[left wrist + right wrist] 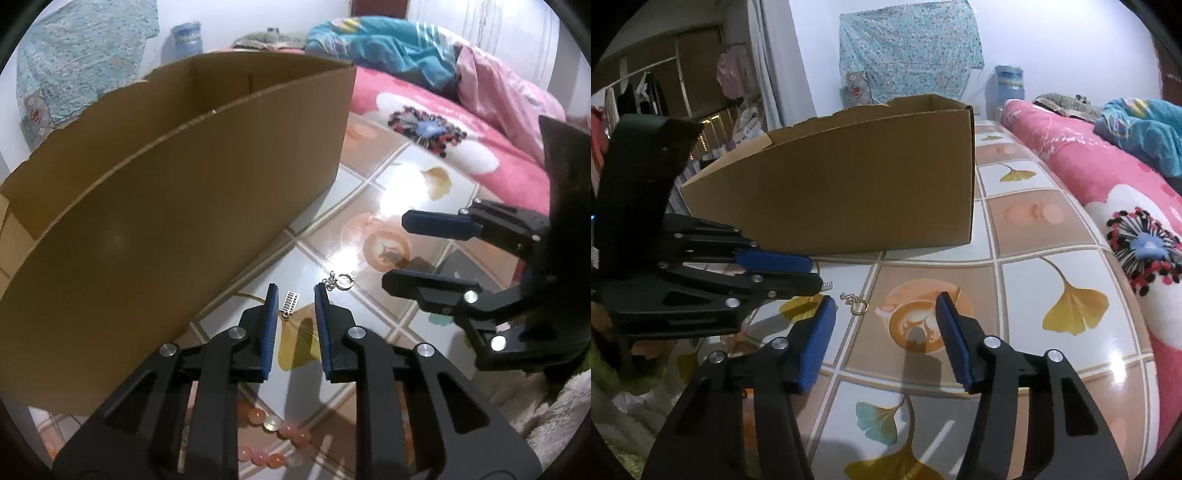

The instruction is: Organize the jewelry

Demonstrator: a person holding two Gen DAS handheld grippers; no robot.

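Note:
A small silver tag pendant (290,303) lies on the tiled surface between the tips of my left gripper (294,295), whose blue pads stand a narrow gap apart without touching it. Just right of it lies a ring on a short chain (341,281). A string of pink beads (273,435) lies beneath the left gripper's arms. My right gripper (885,301) hovers open over the tiles, with the ring and chain (857,304) ahead of its left finger. The left gripper (816,274) comes in from the left there, the tag (827,285) peeking out at its tip.
A large open cardboard box (177,184) stands right behind the jewelry, its long wall (849,192) close to both grippers. Pink flowered bedding (1108,192) bounds the right side. The glossy tiled surface (1052,302) stretches between the box and the bedding.

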